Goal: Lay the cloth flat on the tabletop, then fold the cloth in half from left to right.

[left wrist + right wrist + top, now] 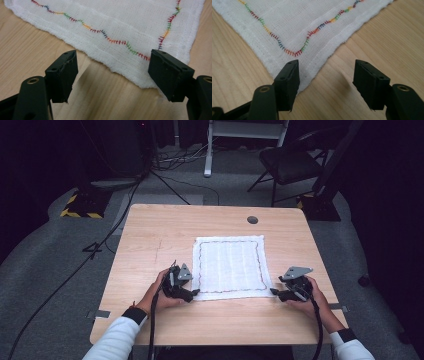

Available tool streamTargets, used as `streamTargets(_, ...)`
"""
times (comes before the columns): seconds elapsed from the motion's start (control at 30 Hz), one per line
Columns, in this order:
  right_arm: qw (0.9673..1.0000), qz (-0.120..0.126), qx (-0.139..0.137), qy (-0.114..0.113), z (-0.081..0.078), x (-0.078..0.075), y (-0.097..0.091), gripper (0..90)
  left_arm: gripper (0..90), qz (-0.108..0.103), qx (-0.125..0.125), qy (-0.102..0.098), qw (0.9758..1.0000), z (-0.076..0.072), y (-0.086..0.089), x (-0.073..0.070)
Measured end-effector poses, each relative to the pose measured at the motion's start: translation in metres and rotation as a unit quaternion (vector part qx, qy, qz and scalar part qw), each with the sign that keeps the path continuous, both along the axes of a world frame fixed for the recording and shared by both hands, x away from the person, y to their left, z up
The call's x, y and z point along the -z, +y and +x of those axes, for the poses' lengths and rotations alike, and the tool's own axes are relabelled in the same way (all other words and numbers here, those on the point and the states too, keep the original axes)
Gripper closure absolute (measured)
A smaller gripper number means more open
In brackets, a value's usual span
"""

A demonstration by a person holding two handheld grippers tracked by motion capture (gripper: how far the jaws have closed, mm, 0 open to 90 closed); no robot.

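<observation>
**Here, two grippers at the near corners of a flat cloth**

Here we see a white cloth lying flat on the wooden table, a little right of the middle and towards the person's side. It is close to square, slightly longer from the near edge to the far edge, and its sides run almost parallel to the table's edges. A wavy line of multicoloured stitching follows the border just inside the hem.

From above, we cannot make out the weave or the stitch colours; the stitching reads there as a thin dark line. In each gripper view the cloth is cut off by the frame, leaving one corner, and a black jaw covers part of that corner's tip.

The left gripper sits at the near left corner, the right gripper at the near right corner. Both have their jaws parted and released, with nothing clasped; in each gripper view one jaw stands over the cloth's corner and the other over bare wood. Whether a jaw touches the fabric we cannot tell.

Beyond the table, a dark chair stands on the grey floor.
</observation>
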State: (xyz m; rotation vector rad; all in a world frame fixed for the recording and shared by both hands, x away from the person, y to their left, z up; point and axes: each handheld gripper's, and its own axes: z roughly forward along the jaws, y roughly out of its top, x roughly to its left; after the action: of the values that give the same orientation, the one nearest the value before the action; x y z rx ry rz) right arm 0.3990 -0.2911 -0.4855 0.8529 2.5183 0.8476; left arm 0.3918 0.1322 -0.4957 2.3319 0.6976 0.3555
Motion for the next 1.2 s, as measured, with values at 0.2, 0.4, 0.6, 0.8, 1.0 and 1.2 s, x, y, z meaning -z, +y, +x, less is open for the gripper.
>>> streamTargets(0.2, 1.0, -0.002, 0.003, 0.005, -0.016, -0.001, -0.005, 39.7, 24.1, -0.016, 0.004, 0.019, 0.9997, -0.015, 0.001, 0.002)
streamTargets(0.4, 0.9998, 0.0, 0.005, 0.018, -0.032, -0.002, -0.014, 38.3, 24.0, -0.009, 0.008, 0.021, 0.9997, -0.028, -0.001, 0.0)
streamTargets(0.6, 0.9999, -0.01, 0.003, 0.004, -0.039, -0.005, -0.013, 36.4, 20.4, -0.004, 0.01, 0.008, 0.9999, -0.033, 0.002, -0.006)
streamTargets(0.8, 0.9995, 0.019, 0.005, -0.024, -0.037, -0.015, -0.012, 37.9, 20.0, -0.027, -0.014, 0.0, 0.9995, -0.019, 0.012, -0.014)
streamTargets(1.0, 0.9973, 0.055, -0.018, -0.044, -0.032, -0.027, 0.007, 39.9, 20.7, -0.052, -0.05, -0.021, 0.9972, 0.009, 0.022, -0.027)
streamTargets(1.2, 0.9958, 0.056, -0.059, -0.041, -0.025, -0.027, 0.045, 42.3, 20.7, -0.058, -0.079, -0.027, 0.9948, 0.048, 0.022, -0.035)
